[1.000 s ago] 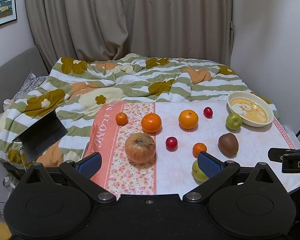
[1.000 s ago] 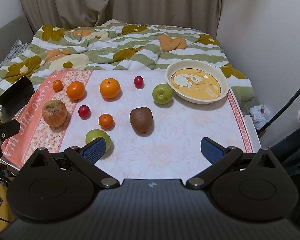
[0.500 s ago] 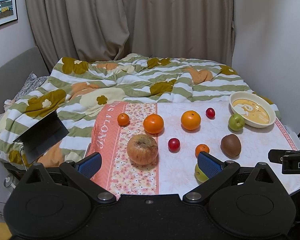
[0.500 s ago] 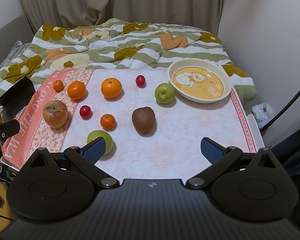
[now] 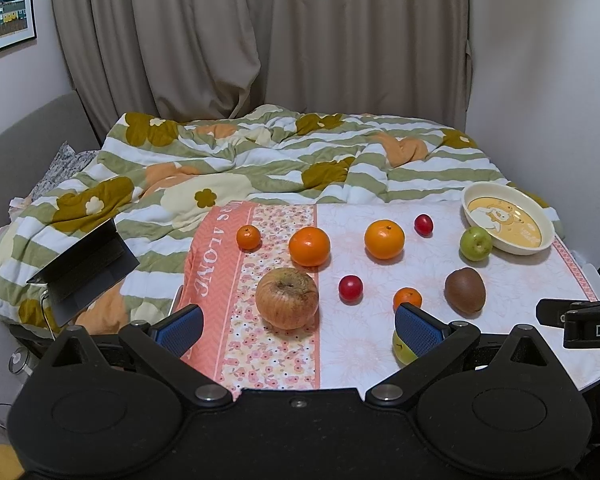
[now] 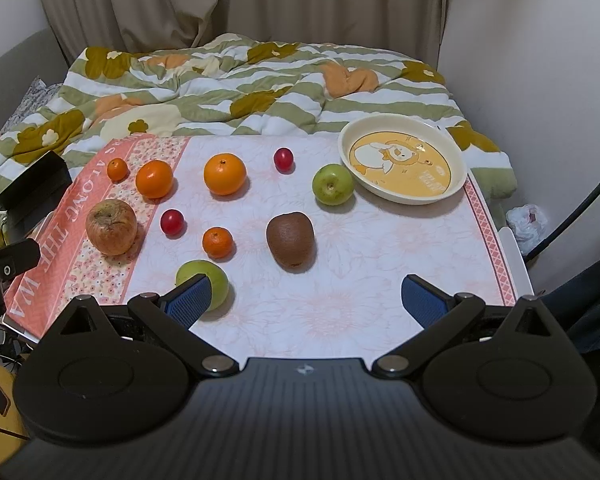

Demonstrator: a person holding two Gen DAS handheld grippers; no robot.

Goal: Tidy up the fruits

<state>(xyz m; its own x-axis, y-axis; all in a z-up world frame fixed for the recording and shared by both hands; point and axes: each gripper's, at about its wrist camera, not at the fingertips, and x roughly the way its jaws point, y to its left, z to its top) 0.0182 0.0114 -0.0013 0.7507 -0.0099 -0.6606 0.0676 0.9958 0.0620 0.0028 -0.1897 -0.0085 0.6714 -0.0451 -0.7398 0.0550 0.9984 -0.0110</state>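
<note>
Fruit lies scattered on a floral tablecloth (image 6: pixel 360 280). A cream plate (image 6: pixel 403 164) with a cartoon print sits empty at the far right, a green apple (image 6: pixel 333 184) beside it. A brown kiwi (image 6: pixel 290 240) lies mid-table. Two oranges (image 6: pixel 225 174) (image 6: pixel 154 179), two small mandarins (image 6: pixel 217 243) (image 6: pixel 117 169) and two red plums (image 6: pixel 283 159) (image 6: pixel 171 221) are spread leftward. A wrinkled brown apple (image 5: pixel 287 298) rests on the pink border. A second green apple (image 6: pixel 200 284) lies behind my right gripper's left finger. My right gripper (image 6: pixel 306 304) and left gripper (image 5: pixel 298 326) both hang open above the near edge, holding nothing.
A bed with a striped flowered duvet (image 5: pixel 280 160) runs behind the table. An open dark laptop (image 5: pixel 84 260) rests at the left on the bed. Curtains and walls close the back and right. A cable (image 6: pixel 580 208) hangs at the right of the table.
Both grippers have drawn back and risen slightly, so the fruit sits a little lower and farther in view. Nothing on the table has moved.
</note>
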